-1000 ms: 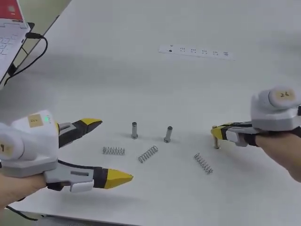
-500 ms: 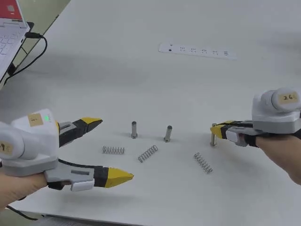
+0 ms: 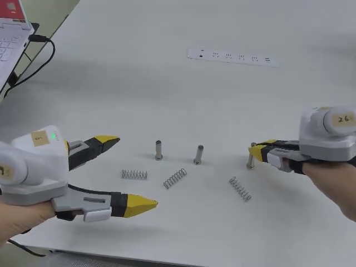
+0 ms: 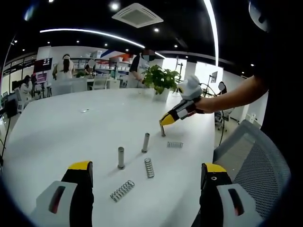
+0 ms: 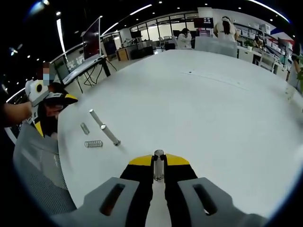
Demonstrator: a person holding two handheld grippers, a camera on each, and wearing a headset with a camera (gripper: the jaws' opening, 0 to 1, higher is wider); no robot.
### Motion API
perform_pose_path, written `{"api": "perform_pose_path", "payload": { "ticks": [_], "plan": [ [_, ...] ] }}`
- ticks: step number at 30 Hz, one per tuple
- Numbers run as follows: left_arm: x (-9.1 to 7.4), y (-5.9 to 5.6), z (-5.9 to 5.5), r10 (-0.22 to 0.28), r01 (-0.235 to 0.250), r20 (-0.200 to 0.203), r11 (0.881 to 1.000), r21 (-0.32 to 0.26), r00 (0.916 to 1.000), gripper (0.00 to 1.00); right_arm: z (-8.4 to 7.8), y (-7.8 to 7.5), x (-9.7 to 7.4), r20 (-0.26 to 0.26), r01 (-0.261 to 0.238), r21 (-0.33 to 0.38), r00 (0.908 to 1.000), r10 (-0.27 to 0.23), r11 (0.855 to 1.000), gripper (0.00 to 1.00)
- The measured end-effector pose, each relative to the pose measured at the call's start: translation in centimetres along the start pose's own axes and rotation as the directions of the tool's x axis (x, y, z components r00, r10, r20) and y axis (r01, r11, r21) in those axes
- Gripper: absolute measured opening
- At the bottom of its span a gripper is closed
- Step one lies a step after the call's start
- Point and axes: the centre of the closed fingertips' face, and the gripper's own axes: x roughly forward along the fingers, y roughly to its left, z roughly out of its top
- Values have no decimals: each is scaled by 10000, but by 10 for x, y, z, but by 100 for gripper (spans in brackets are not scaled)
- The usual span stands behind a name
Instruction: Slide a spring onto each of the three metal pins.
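Gripping the rightmost pin (image 3: 251,161) near its head, the right gripper (image 3: 256,150) has its fingers (image 5: 137,163) clamped on it; the pin is upright, towards the near edge of the bench (image 3: 167,94) on the right; whether its foot touches the surface I cannot tell. Over on the left, the left gripper (image 3: 135,173) hovers with fingers (image 3: 136,204) spread wide, nothing in them. Two more pins (image 3: 158,150) stand bare along the near edge; three springs (image 3: 174,179) lie flat just in front of them, none threaded yet.

So, the step in hand looks like fetching a spring: pinch it lightly by one end so the coils aren't crushed and the bore stays free; the one nearest the held pin (image 3: 240,189) seems handiest. Meanwhile keep that pin plumb and steady. One worry is that a grip so high may block the spring, so holding lower would leave the shank clear.
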Motion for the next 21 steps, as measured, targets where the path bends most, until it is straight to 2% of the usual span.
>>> {"api": "perform_pose_path", "payload": {
  "ticks": [12, 21],
  "plan": [
    [0, 0, 1, 20, -20, 103, 10000, -17, 9999, 92, -1, 3, -2, 221, 90, -417, 9997, -81, 9991, 6],
    [-1, 5, 3, 142, -141, 222, 9999, -46, 9997, 93, -4, 5, -6, 234, 143, -677, 9996, -128, 9976, 6]
  ]
}}
